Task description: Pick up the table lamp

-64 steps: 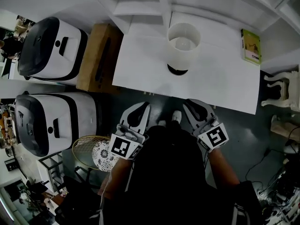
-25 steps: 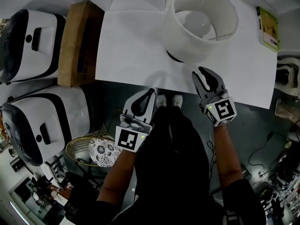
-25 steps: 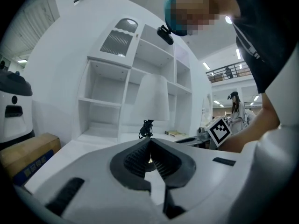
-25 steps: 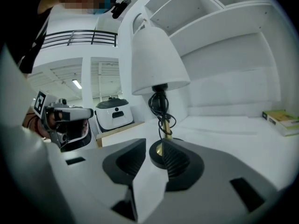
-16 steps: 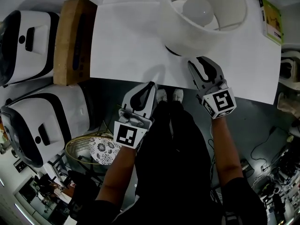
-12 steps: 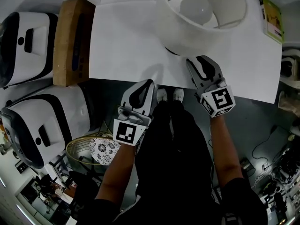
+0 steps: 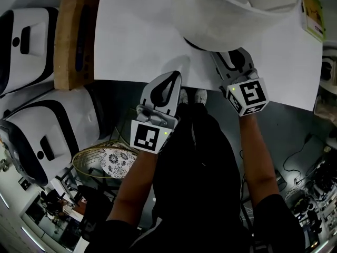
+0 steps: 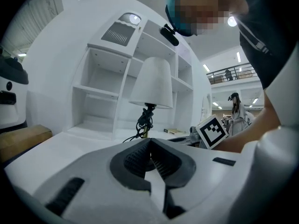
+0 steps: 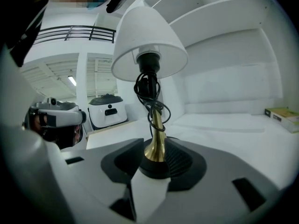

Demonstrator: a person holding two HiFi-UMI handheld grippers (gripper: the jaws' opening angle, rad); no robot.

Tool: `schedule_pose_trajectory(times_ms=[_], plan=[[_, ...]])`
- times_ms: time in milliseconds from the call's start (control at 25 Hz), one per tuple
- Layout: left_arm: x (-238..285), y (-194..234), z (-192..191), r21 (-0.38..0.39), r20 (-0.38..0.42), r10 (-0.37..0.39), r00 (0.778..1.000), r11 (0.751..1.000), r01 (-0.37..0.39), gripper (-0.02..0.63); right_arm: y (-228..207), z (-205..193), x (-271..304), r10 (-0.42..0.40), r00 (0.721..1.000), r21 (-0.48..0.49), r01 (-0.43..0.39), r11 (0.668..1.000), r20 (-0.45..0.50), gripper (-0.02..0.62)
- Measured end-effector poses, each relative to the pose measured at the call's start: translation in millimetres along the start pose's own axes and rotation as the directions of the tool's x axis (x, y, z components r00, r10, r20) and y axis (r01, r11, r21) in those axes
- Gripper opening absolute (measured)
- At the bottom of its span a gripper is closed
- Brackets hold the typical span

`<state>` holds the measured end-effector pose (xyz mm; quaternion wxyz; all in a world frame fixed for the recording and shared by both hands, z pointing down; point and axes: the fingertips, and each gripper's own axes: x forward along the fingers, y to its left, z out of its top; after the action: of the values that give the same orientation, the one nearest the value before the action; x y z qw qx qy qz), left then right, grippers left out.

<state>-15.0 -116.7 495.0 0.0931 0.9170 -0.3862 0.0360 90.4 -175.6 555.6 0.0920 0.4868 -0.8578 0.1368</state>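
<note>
The white-shaded table lamp (image 9: 147,41), with a slim brass stem, a black cord looped round that stem and a round black base, stands upright on the flat white table (image 7: 137,36), towards its near edge and in front of a white shelf unit (image 8: 107,92). The right gripper (image 7: 234,62) reaches in under the shade at the lamp's foot; its jaws are apart and have just been opening, with the flared brass foot and black base between the dark ribbed pads, and no firm press on them can be made out. The left gripper (image 7: 169,80) sits to the left of the lamp and apart from it, its tip over the near edge of the table, jaws closed tip to tip with nothing between them. A thin green booklet (image 7: 314,12) lies at the table's far right, a brown cardboard box (image 7: 73,36) stands against its left side, and two white-and-black rounded machines (image 7: 47,130) sit on the floor beyond that
</note>
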Motion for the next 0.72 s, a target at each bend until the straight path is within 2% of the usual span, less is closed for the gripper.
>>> schedule_pose_trajectory(times_ms=[240,720], plan=[[-1.4,14.2,2.6,0.0,0.009,0.02,1.0,1.0,-0.02,0.017,-1.0,3.1,20.2,0.002,1.0,-0.017,-0.002,1.0,-0.002,0.118],[-3.5,27.3,-7.1,-0.053,0.04,0.053,0.998,0.997,-0.051,0.017,-10.3,3.7,40.5,-0.026,0.999,-0.031,0.025,0.999,-0.041,0.122]])
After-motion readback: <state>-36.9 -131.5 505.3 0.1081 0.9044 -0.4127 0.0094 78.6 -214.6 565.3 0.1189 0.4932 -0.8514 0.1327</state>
